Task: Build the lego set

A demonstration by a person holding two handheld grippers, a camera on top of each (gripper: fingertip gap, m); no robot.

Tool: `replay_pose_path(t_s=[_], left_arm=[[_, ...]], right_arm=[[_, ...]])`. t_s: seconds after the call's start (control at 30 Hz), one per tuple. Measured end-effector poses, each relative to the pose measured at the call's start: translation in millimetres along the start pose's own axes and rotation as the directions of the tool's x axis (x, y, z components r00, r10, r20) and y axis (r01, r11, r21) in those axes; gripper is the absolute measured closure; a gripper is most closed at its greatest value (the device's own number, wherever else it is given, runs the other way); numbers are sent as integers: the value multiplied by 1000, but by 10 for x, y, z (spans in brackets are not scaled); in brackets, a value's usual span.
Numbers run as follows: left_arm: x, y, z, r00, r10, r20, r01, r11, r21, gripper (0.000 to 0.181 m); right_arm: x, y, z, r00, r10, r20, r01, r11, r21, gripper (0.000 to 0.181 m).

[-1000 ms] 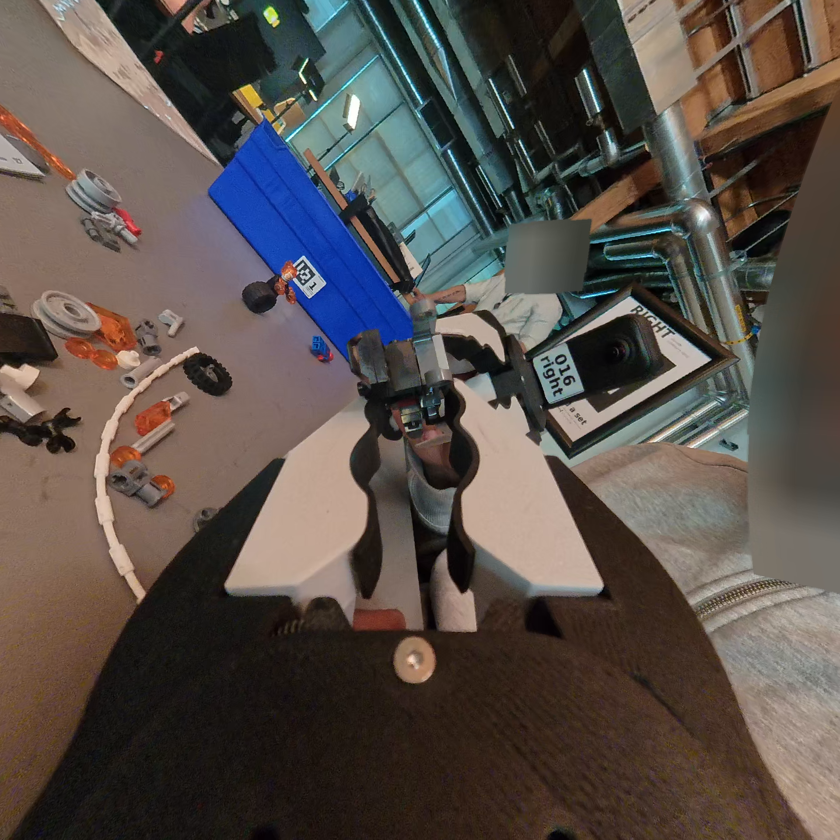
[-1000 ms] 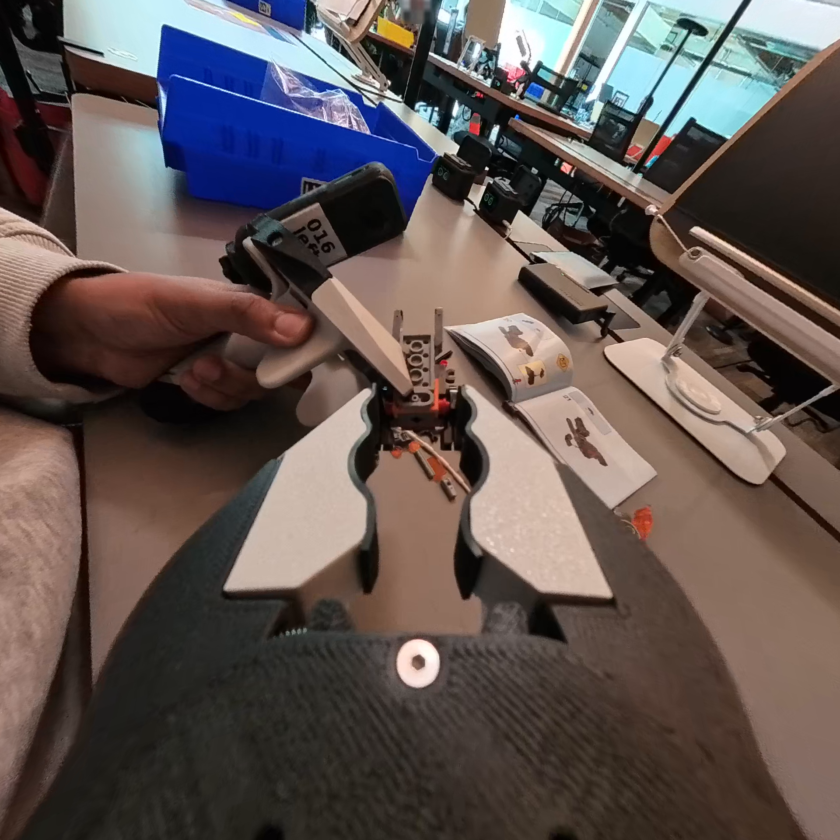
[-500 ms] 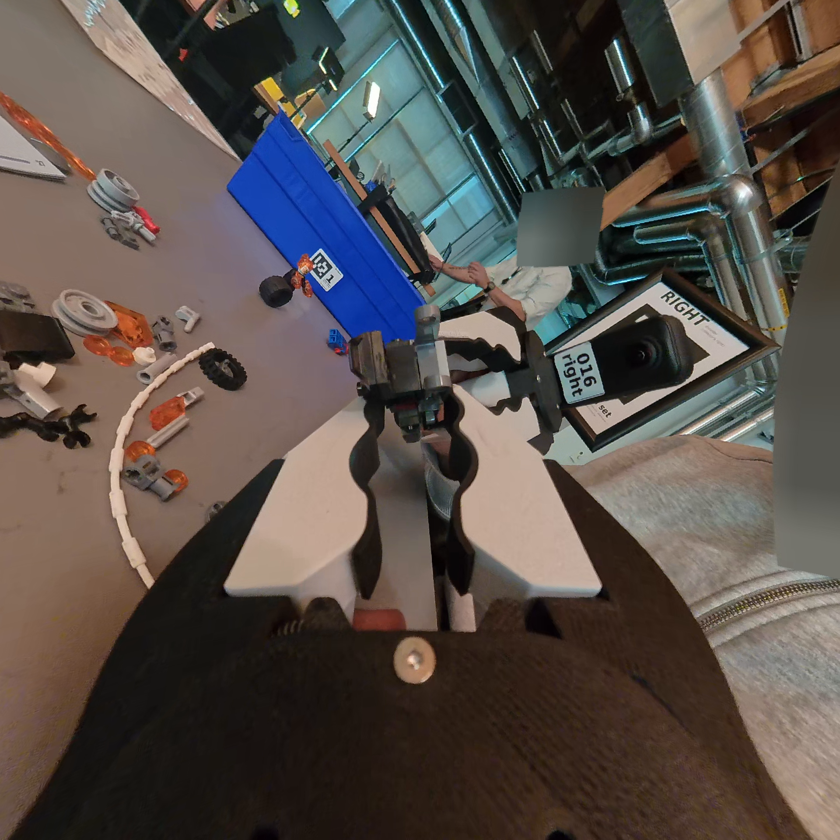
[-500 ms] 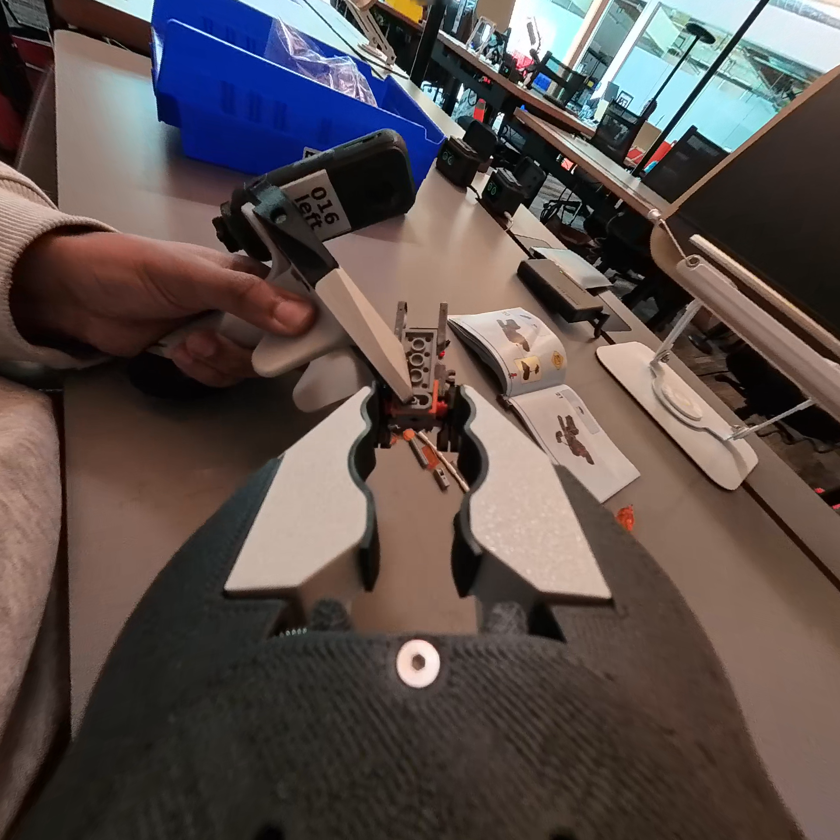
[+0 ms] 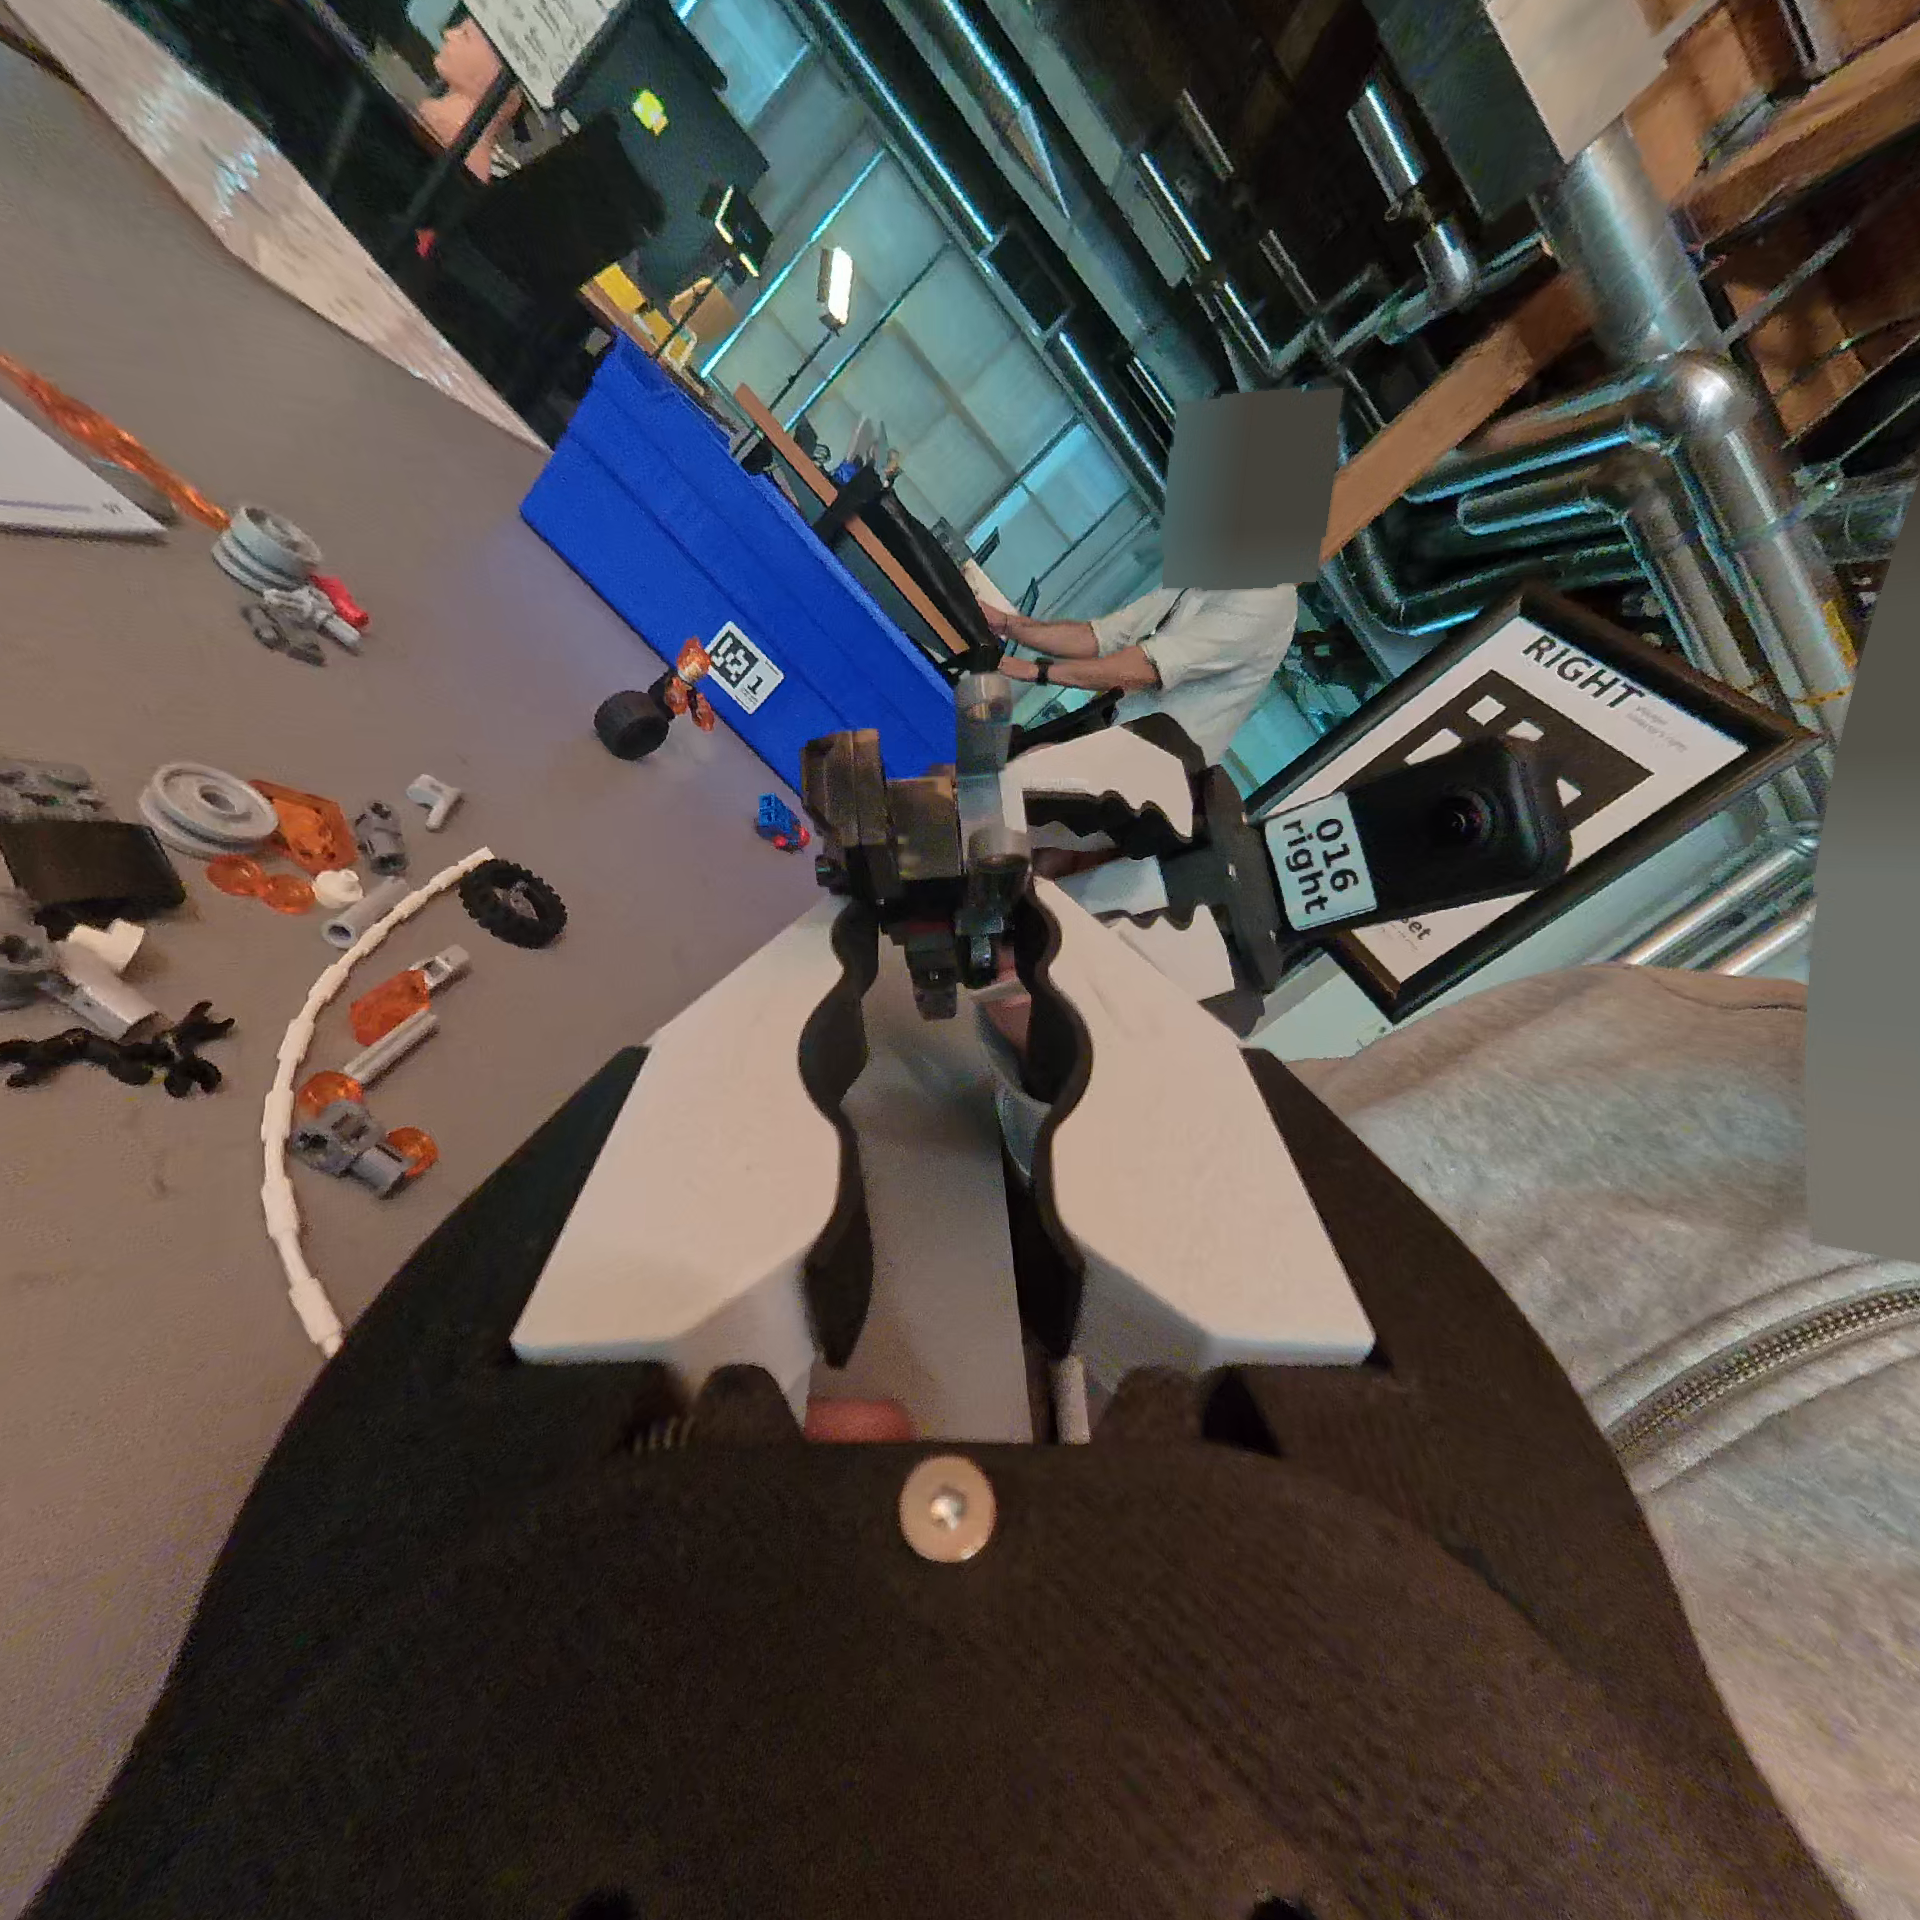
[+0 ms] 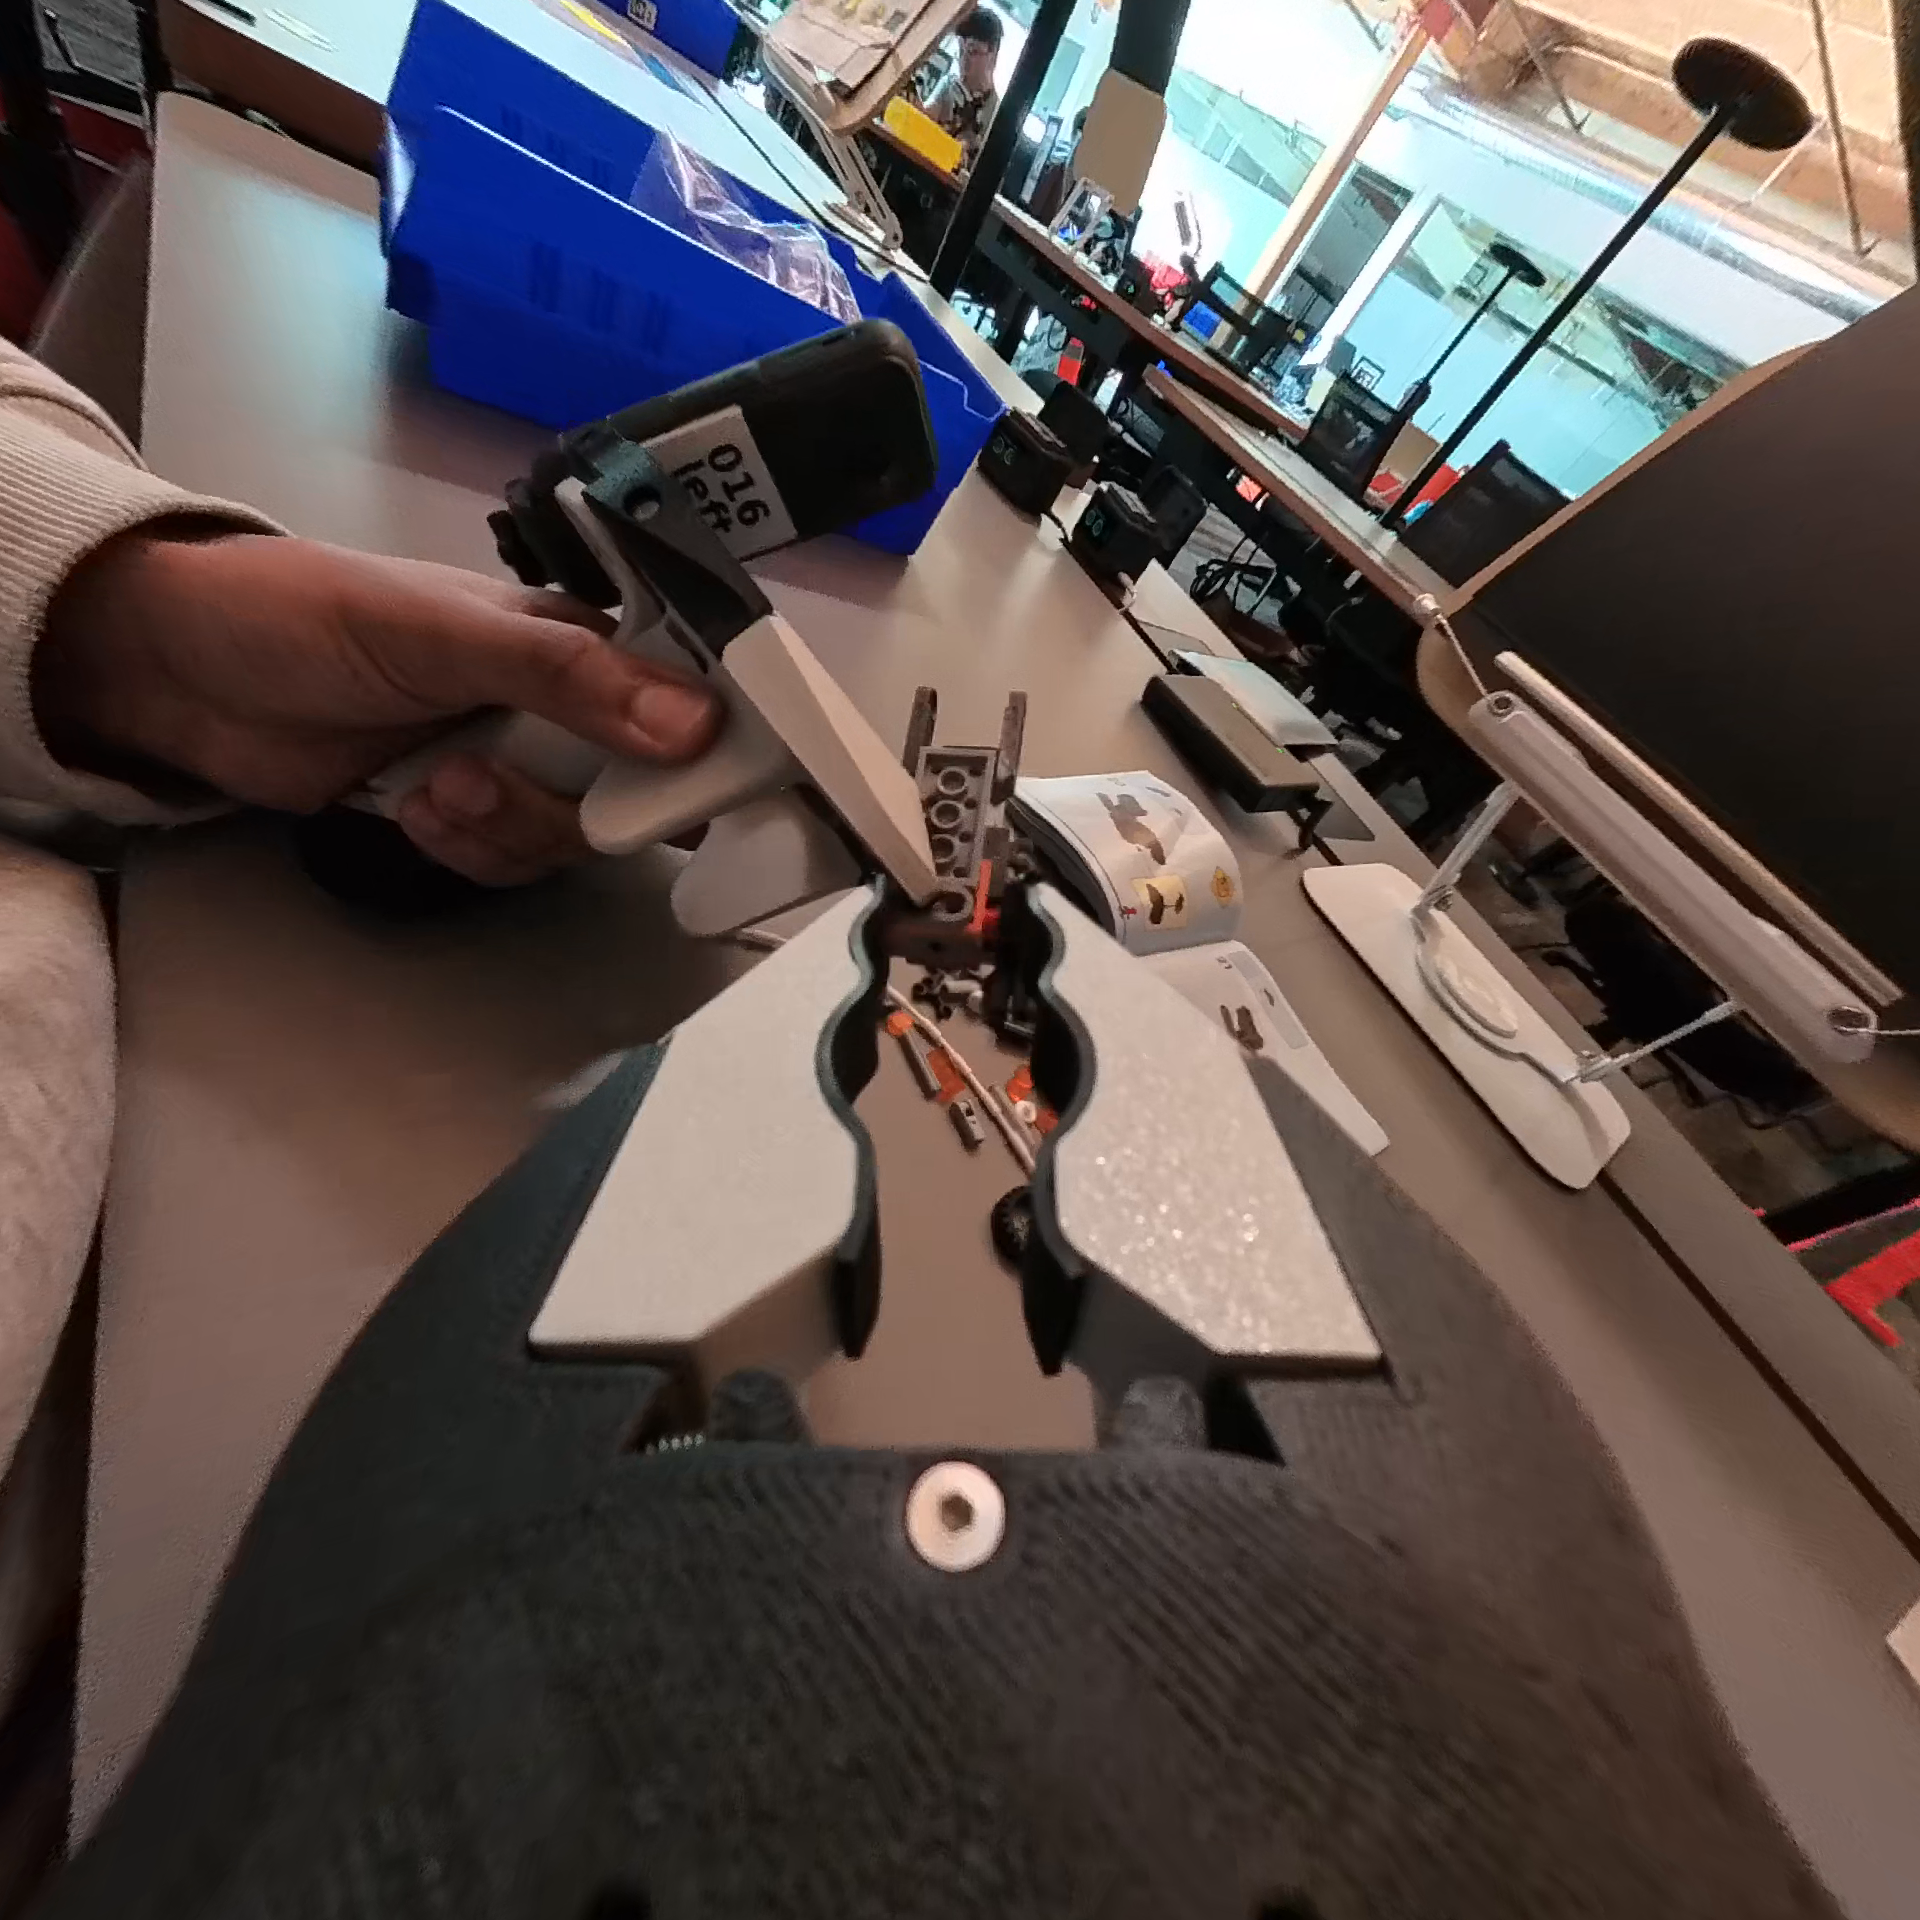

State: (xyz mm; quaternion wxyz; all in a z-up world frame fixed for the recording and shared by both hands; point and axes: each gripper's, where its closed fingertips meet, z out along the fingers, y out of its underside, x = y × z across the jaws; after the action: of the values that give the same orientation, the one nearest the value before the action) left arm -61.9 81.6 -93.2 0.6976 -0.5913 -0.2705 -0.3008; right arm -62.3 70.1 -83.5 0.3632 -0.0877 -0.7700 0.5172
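Note:
A small dark grey and light grey lego assembly (image 5: 914,831) with an orange part is held in the air between both grippers. My left gripper (image 5: 940,920) is shut on it from one side. My right gripper (image 6: 951,920) is shut on the same assembly (image 6: 961,831) from the other side. In the right wrist view the left gripper's white finger (image 6: 831,748) lies against the studded grey plate, with a hand (image 6: 364,686) on its handle. In the left wrist view the right gripper (image 5: 1101,821) shows just behind the assembly.
Loose parts lie on the grey table at the left: a white segmented hose (image 5: 301,1049), a black tyre (image 5: 512,902), grey wheels (image 5: 208,805), orange pieces (image 5: 301,831). A blue bin (image 6: 582,270) stands behind. An instruction booklet (image 6: 1143,852) and a lamp base (image 6: 1475,997) lie to the right. Less than 4 cm separates the two grippers' tips.
Both grippers have lifted and tilted together with the assembly still between them. More loose parts on the table now show under the right gripper. The right view is slightly blurred.

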Motion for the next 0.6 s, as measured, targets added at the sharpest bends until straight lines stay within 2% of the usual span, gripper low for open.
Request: replay_pose_path(t_s=[0.17, 0.3, 0.47, 0.6], left_arm=[[35, 6, 12, 998, 68, 14, -68, 998, -11, 159], [69, -13, 10, 977, 203, 62, -202, 979, -20, 159], [110, -23, 8, 912, 389, 132, -386, 921, -49, 158], [158, -40, 10, 827, 532, 180, -530, 845, -63, 158]], right_arm=[[0, -21, -28, 1000, -6, 6, 6, 1000, 3, 158], [-3, -54, -54, 1000, -16, 10, 16, 1000, 8, 157], [-26, -79, -86, 999, -38, 22, 38, 999, 6, 157], [-44, -118, -123, 998, -61, 26, 61, 998, 21, 157]])
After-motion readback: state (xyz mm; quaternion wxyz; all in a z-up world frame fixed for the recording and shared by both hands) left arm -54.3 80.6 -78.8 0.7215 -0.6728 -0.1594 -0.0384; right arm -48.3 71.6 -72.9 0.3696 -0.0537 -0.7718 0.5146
